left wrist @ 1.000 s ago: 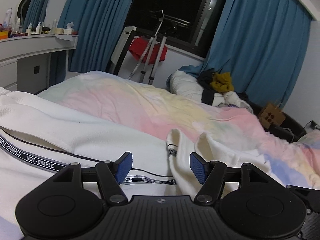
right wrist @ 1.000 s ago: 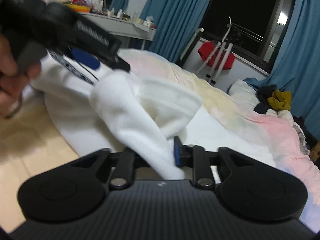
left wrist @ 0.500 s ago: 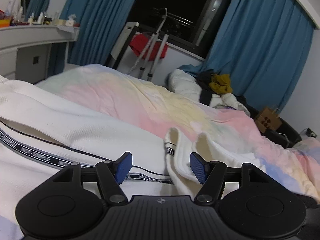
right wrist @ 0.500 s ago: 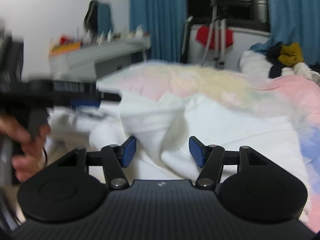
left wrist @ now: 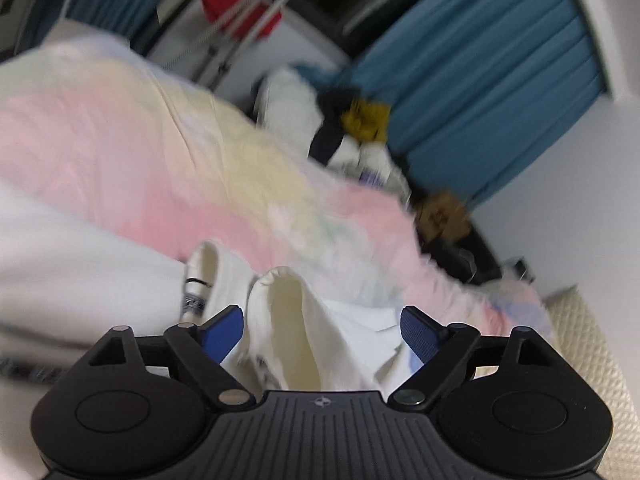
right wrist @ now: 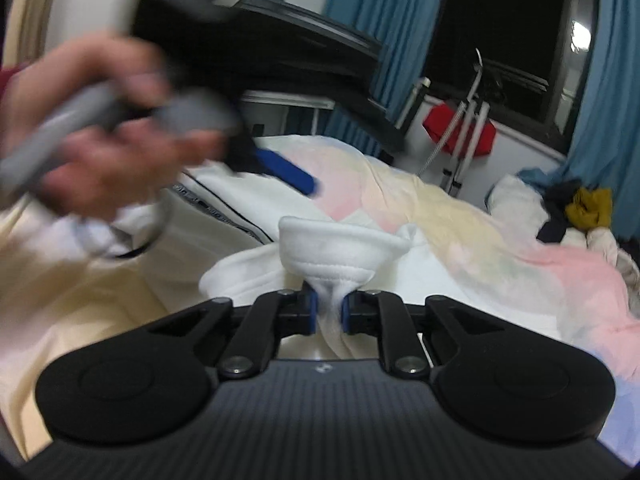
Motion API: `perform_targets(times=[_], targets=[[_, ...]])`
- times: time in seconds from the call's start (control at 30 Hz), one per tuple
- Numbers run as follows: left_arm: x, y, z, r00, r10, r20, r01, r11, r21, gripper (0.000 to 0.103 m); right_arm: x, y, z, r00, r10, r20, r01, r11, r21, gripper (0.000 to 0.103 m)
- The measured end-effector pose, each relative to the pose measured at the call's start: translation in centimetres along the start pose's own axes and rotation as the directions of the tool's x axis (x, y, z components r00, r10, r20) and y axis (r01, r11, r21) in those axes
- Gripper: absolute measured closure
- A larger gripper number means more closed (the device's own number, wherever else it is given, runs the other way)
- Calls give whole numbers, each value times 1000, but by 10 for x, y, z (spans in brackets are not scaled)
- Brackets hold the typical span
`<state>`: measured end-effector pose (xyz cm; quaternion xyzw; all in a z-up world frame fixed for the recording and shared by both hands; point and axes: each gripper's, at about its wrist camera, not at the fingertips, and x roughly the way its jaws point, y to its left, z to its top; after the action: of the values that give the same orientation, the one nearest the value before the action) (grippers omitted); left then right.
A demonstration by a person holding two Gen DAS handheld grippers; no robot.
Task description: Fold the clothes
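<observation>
Since the earlier frame the left claw (left wrist: 322, 330) has swung aside and just widened, pads clear of the white garment (left wrist: 288, 312) on the bed (left wrist: 120, 152). Only the right view shows the right claw (right wrist: 328, 312), just closed, pinching its cuff. Left view is blurred.

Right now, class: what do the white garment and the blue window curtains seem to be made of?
White garment: soft, thick knit, probably cotton fleece; matte, with a stitched hem, bunching in the right claw. Blue window curtains: woven cloth, matte, hanging in vertical pleats.
</observation>
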<state>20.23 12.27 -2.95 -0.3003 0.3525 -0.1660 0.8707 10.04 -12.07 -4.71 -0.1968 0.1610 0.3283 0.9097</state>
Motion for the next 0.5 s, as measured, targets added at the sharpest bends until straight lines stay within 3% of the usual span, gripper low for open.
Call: perform_targets(times=[0.07,0.17,0.2,0.23,0.3,0.37,0.4,0.5], targets=[[33,-1,13,996,28,-85,-30,999,-26,18,2,0,-3,1000,7,-1,-7,1000,-17,88],[75,0,25,983,51,-176,-63,996,-64,30,2,0,-5,1000,12,11,-12,999,-43,88],[88,0,28,978,50,-204,-66,995,-74,39,4,-2,-5,1000,15,13,-14,999,-49,88],[96,-1,31,976,44,-213,-62,995,-81,52,5,-3,-5,1000,19,14,-18,998,-53,88],[111,-3,36,973,31,-229,-54,994,-94,65,7,-5,-7,999,30,18,-29,998,-55,88],[121,-7,41,973,57,-223,-75,994,-74,93,7,-4,-9,999,31,24,-29,998,-64,88],[125,-10,43,973,76,-218,-90,994,-55,98,7,-3,-10,999,29,28,-27,997,-69,88],[112,-31,46,987,66,-147,-64,998,18,99,7,0,-13,999,1,39,3,996,-88,88]])
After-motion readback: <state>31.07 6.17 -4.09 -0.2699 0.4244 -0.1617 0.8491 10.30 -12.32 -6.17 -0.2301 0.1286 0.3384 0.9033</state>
